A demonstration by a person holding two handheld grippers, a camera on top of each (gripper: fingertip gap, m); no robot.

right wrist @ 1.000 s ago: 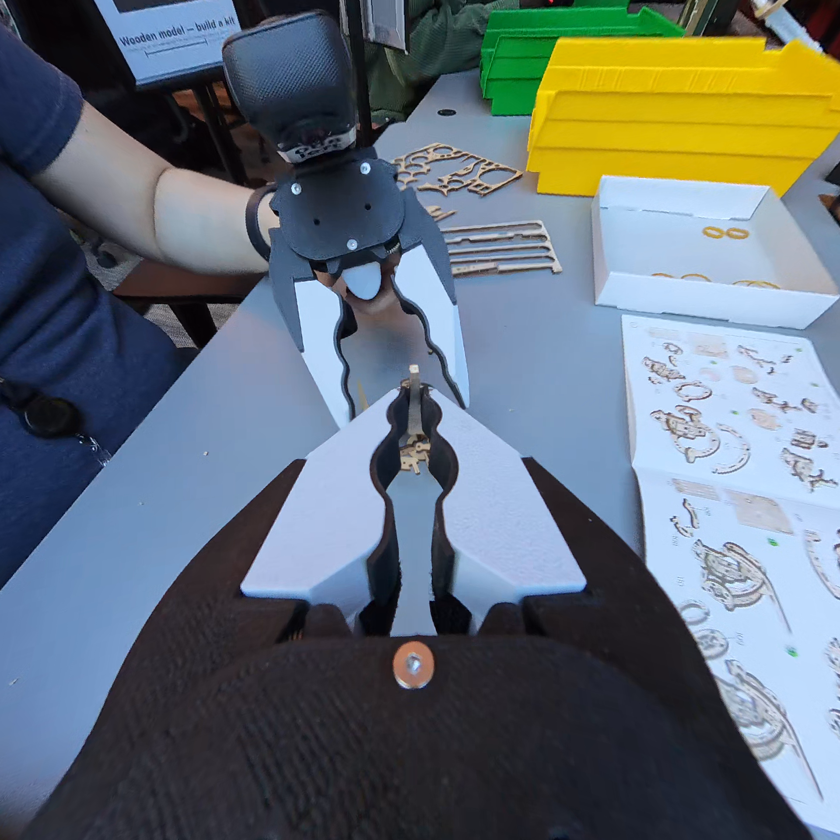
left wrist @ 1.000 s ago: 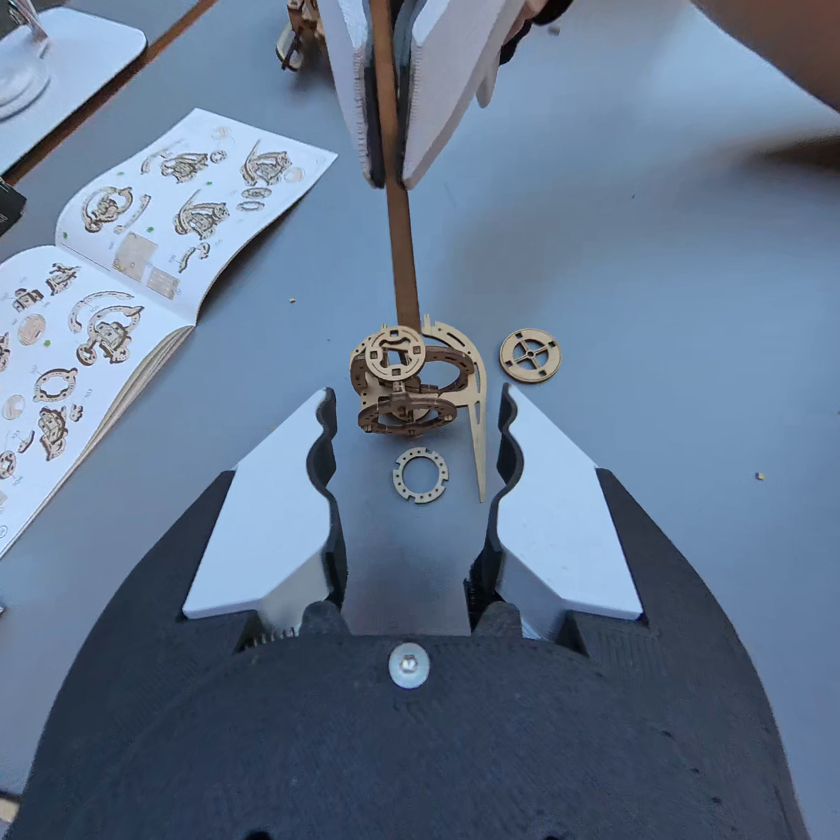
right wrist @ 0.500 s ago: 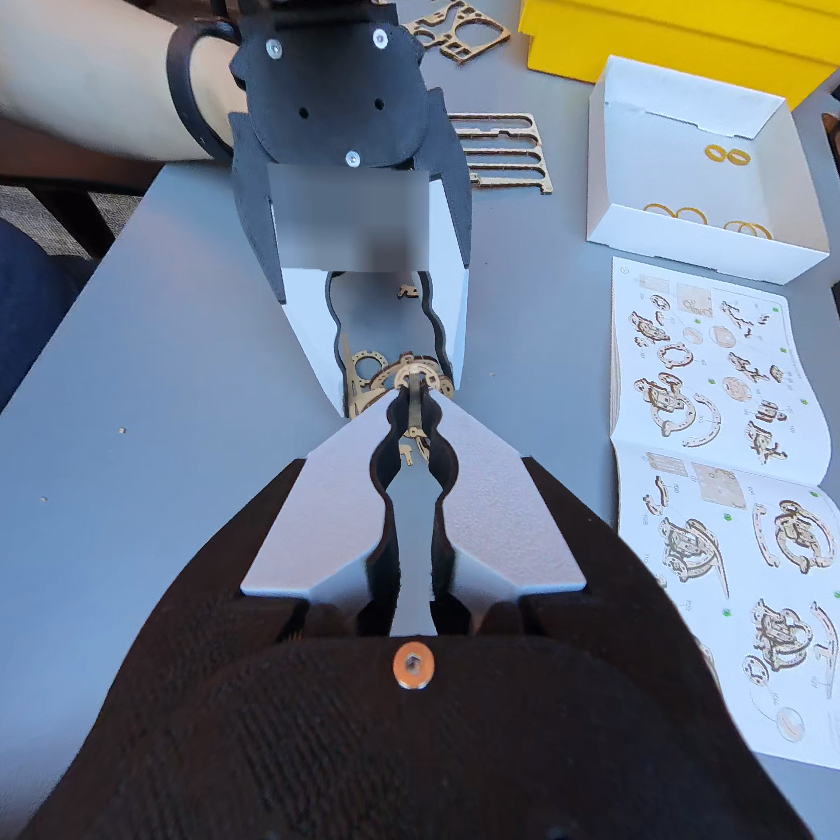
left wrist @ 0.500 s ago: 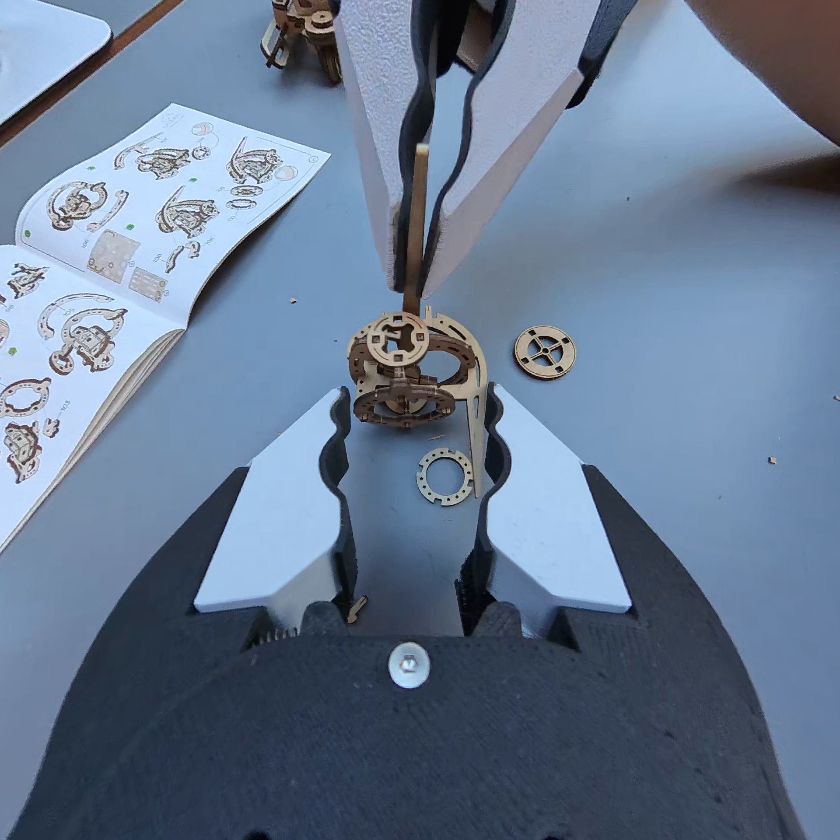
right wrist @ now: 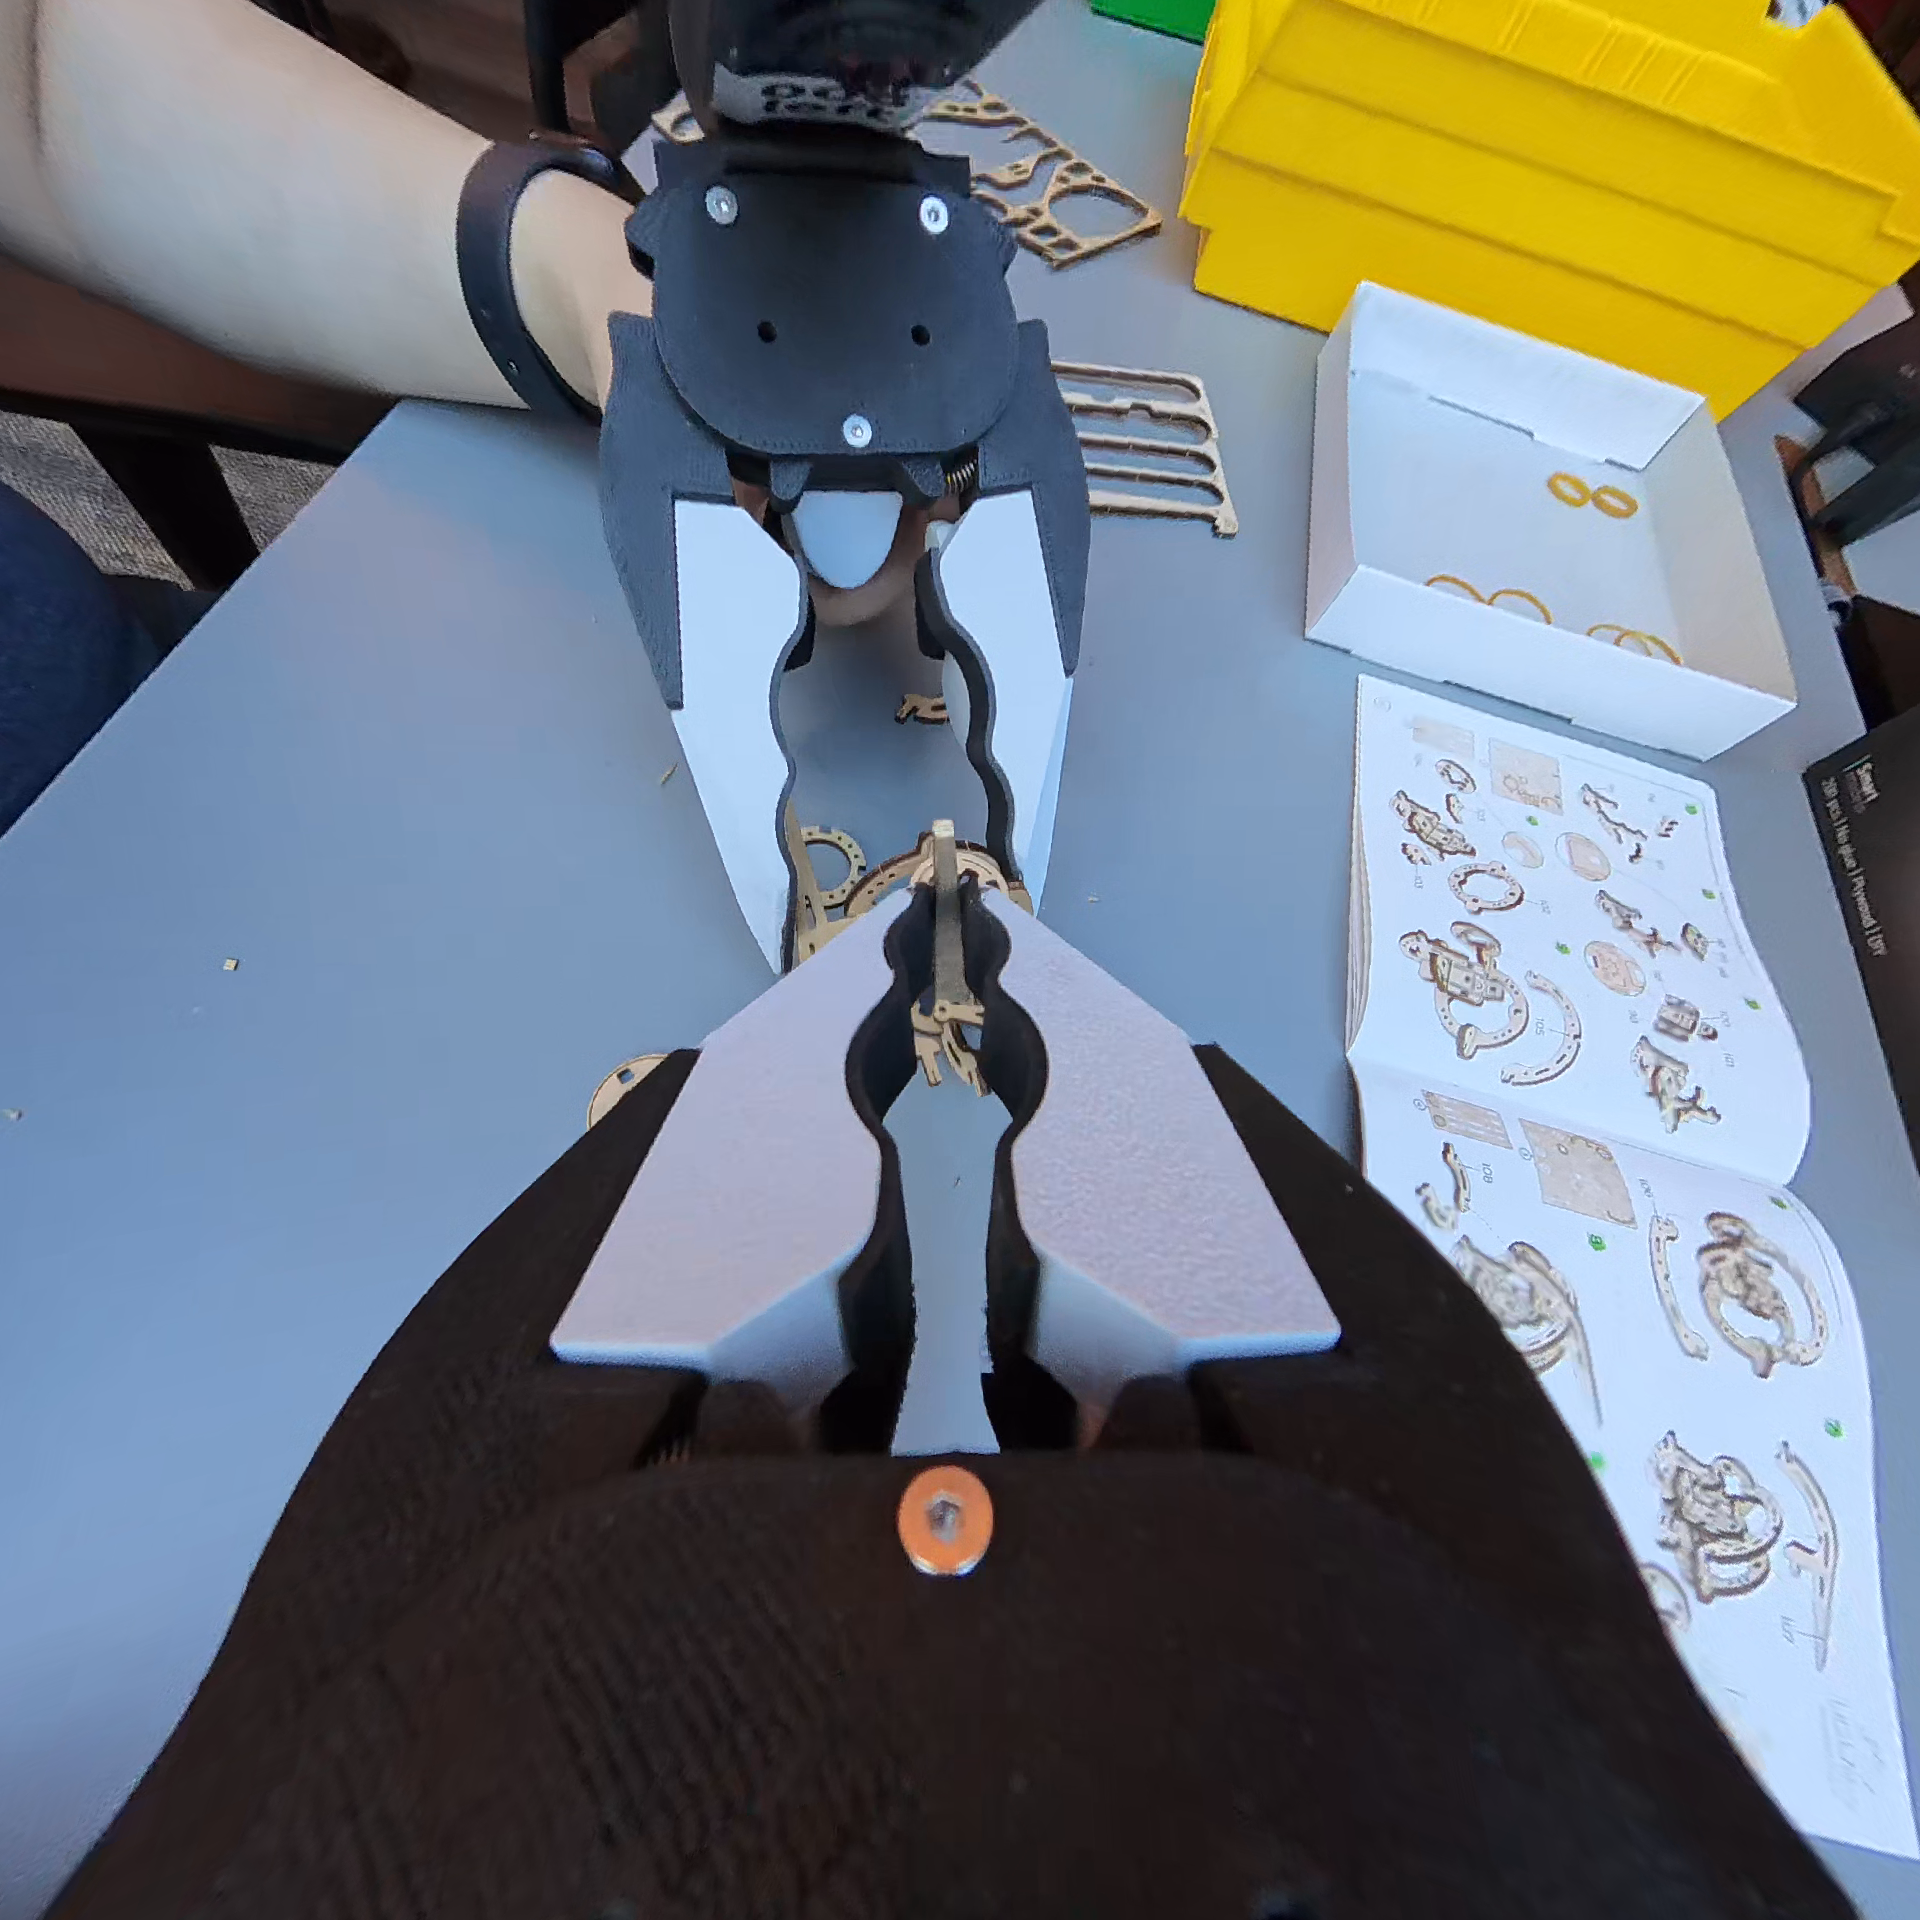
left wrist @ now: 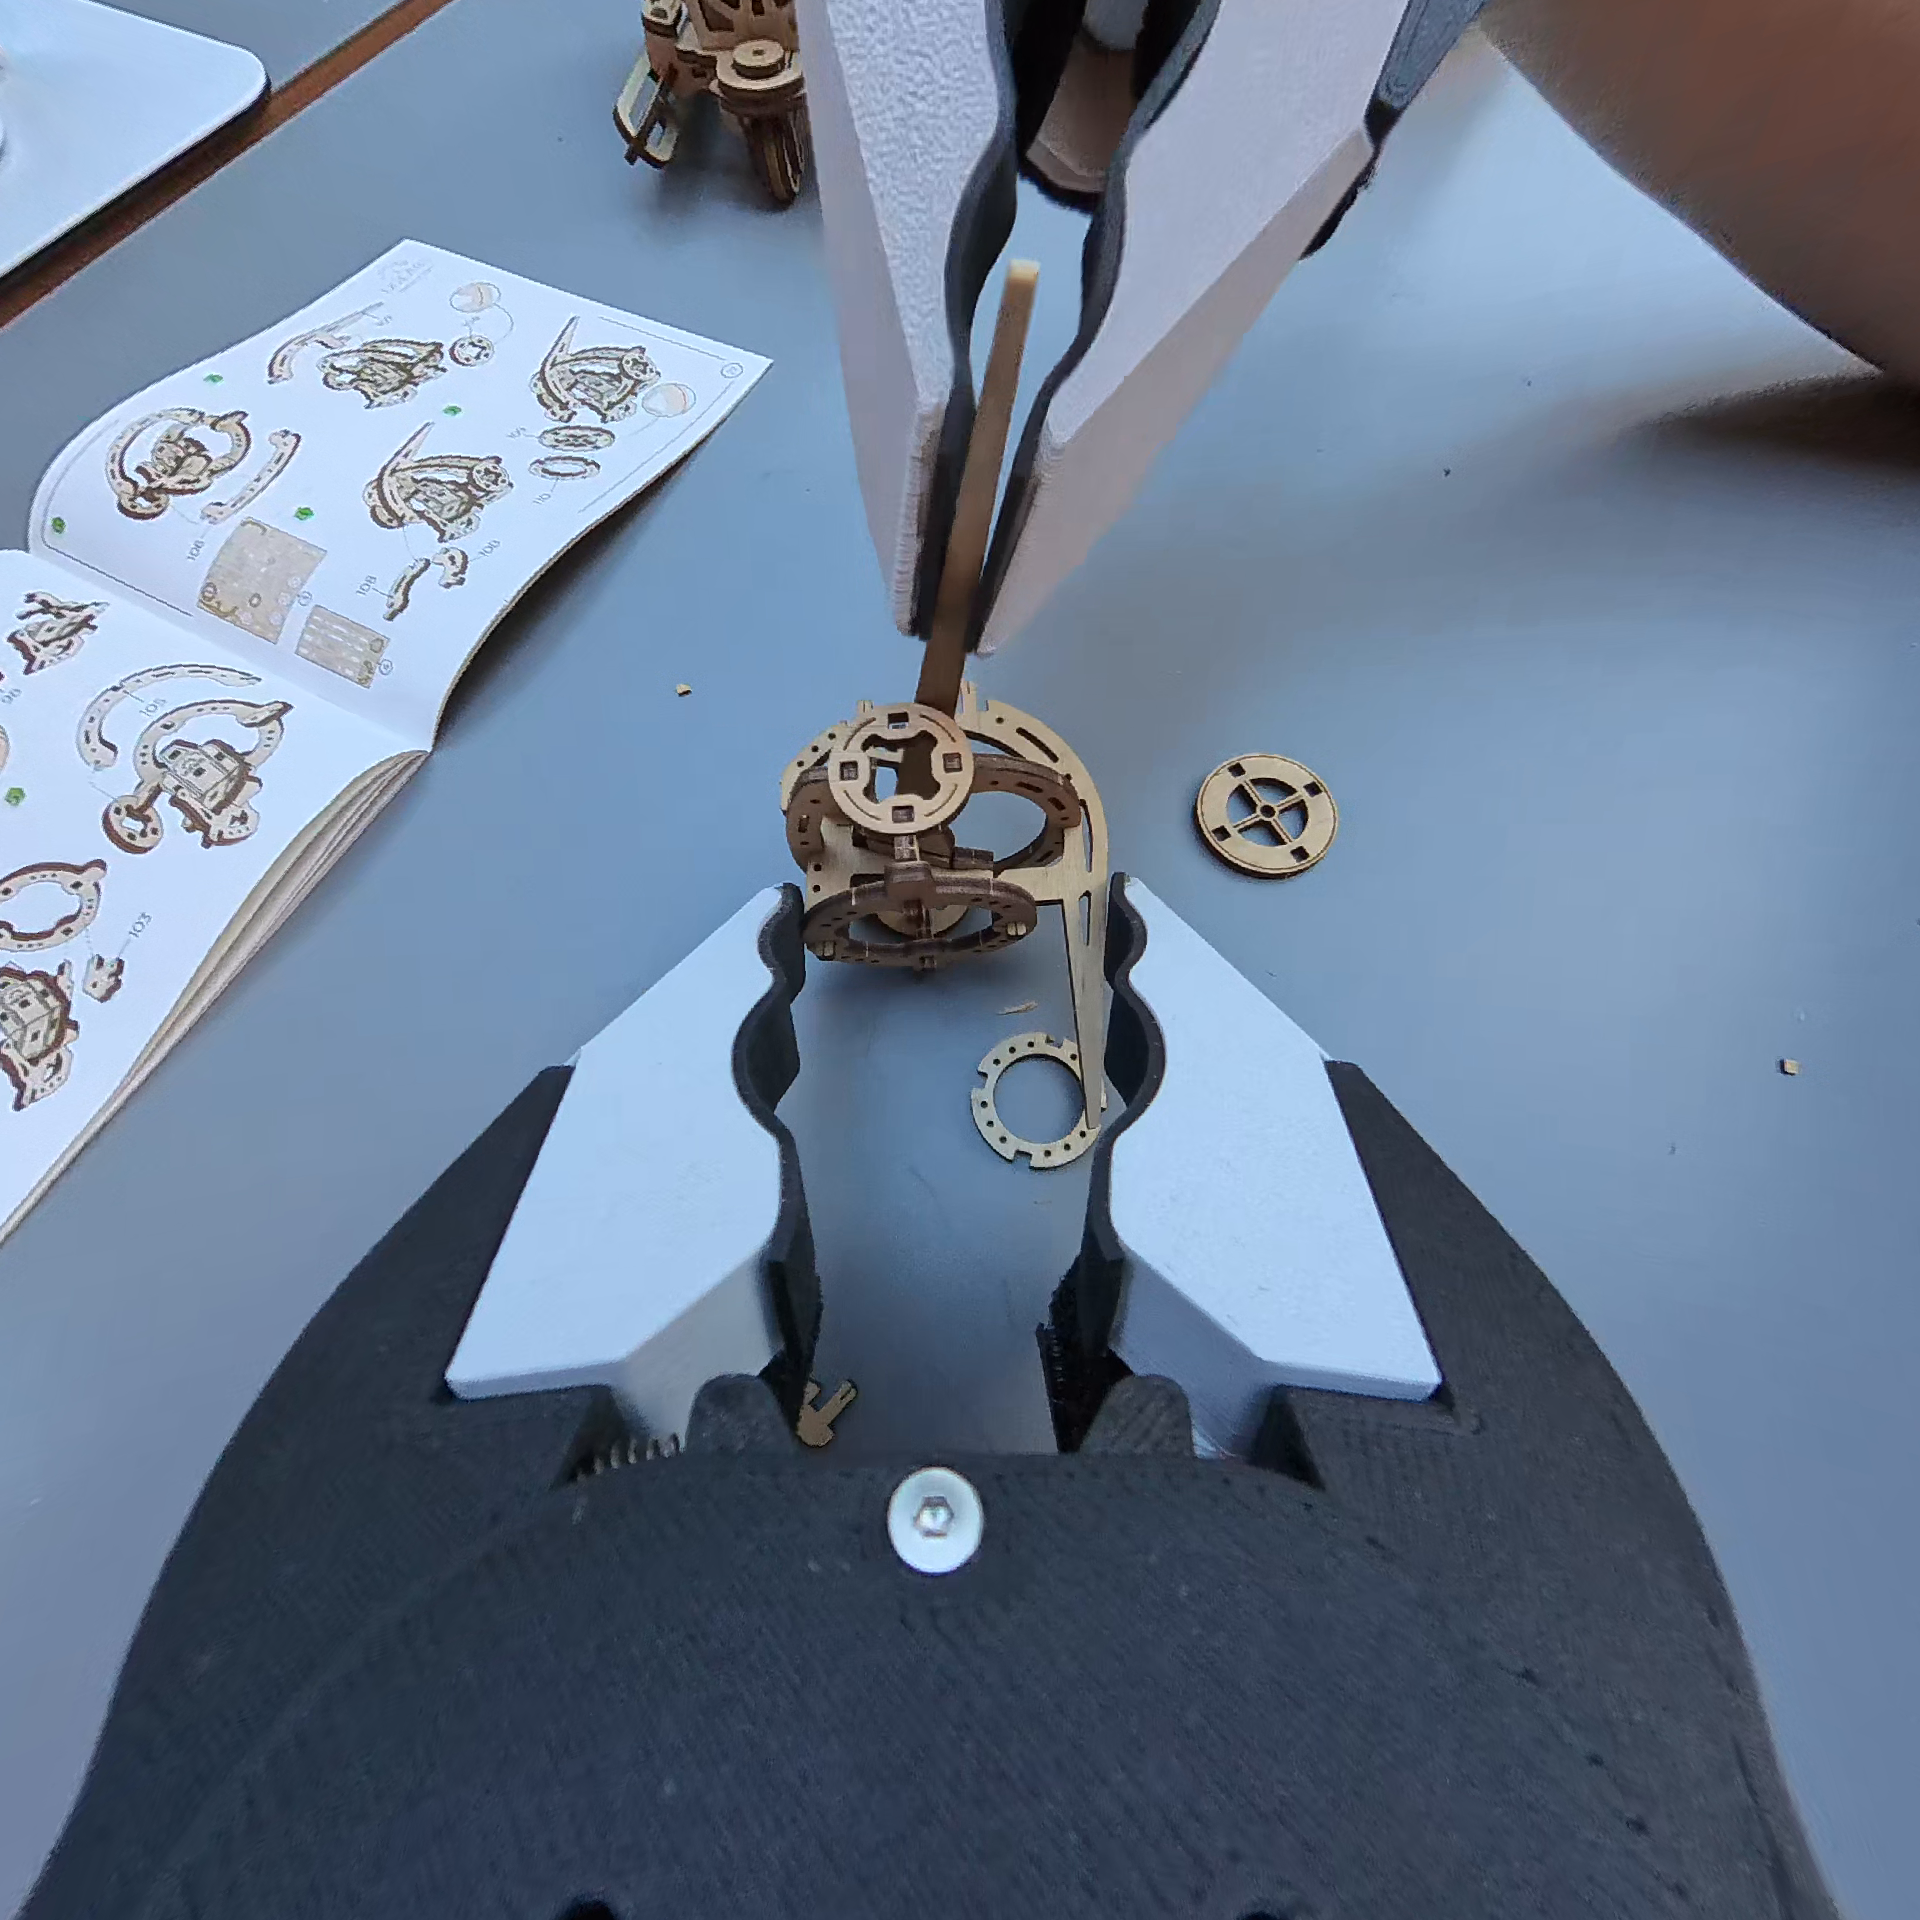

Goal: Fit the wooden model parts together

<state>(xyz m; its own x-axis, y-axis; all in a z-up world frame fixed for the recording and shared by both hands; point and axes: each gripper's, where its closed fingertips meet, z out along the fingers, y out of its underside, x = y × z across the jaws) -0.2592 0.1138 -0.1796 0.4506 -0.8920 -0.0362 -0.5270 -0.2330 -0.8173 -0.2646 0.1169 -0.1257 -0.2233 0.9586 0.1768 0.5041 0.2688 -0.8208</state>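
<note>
My right tool (left wrist: 951, 634) is pinching a wooden stick (left wrist: 977, 488), its lower end meeting the wooden ring assembly (left wrist: 914, 842) standing on the grey surface (left wrist: 1507, 644); my left tool (left wrist: 951, 935) is gaping wide just before the assembly.

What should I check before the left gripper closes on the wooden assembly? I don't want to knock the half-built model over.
1. right gripper shut on the wooden stick: ok.
2. Stick's lower end meets the wooden assembly: ok, though whether it is seated in a slot cannot be told.
3. left gripper open, a finger on each side of the assembly: ok.
4. Long curved piece clear of the left gripper's right finger: not ok, it lies right against the pad.
5. Loose notched ring clear of the closing path: not ok, it lies between the fingers.
6. Spoked disc out of the way: ok.
</note>
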